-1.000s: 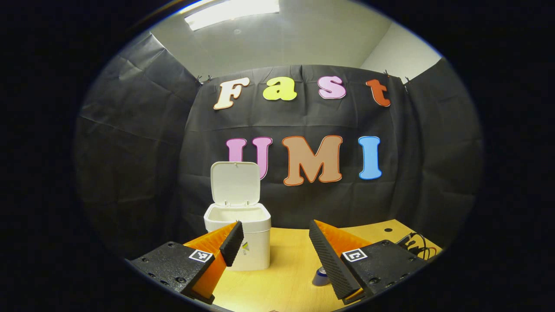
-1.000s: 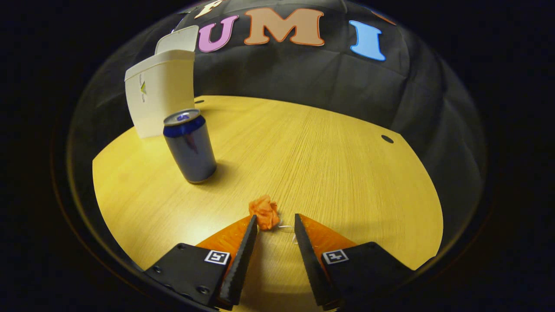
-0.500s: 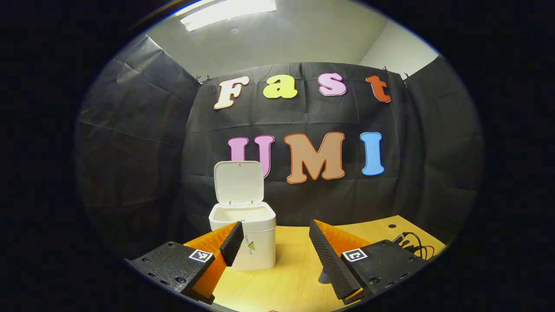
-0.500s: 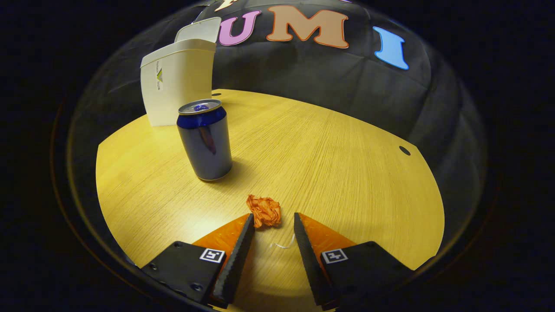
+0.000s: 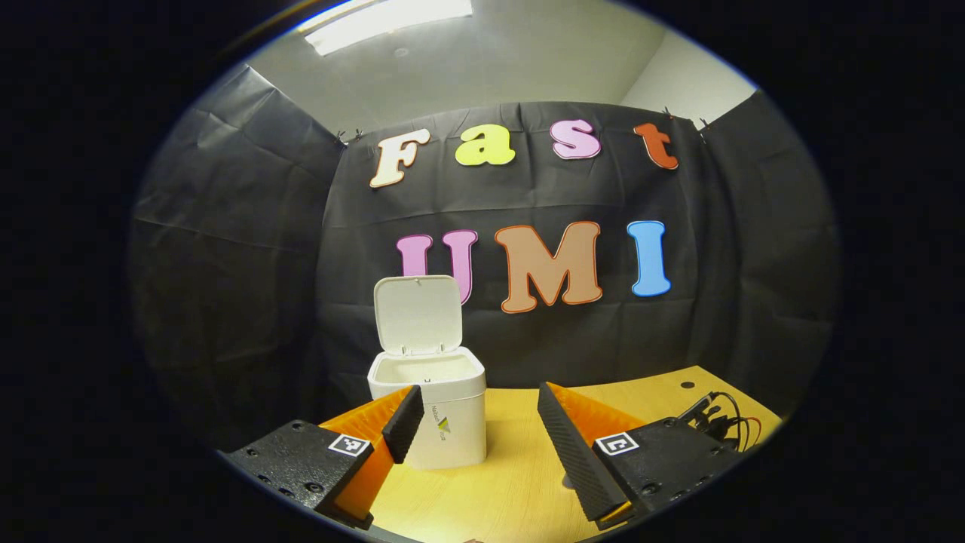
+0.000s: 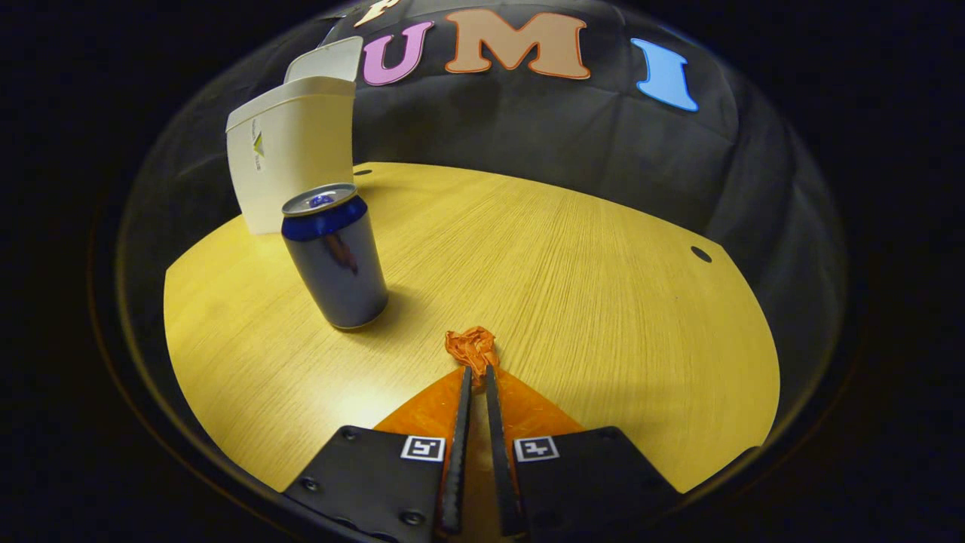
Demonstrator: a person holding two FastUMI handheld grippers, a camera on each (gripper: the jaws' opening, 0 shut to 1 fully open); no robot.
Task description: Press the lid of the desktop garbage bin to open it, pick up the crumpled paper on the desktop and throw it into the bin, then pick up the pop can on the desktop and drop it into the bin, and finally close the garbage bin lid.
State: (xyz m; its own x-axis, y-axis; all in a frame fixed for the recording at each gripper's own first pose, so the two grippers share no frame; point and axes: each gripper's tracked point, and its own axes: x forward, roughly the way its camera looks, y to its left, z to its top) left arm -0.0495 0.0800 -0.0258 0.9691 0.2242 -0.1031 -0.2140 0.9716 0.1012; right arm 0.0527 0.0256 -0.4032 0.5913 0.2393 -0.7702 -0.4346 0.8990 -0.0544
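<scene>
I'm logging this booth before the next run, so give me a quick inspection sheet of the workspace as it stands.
Surface: wooden table, bare grain with small dark holes.
Job's things: white bin with lid raised; blue can upright in front of bin; orange crumpled paper at the right claw's tips.
Clutter: nothing seen.
Grippers: left claw open, holding nothing; right claw nearly closed, pinching the paper's near edge.
Cables: dark and red wires at the table's edge.
Surroundings: black cloth walls, ceiling light.
</scene>
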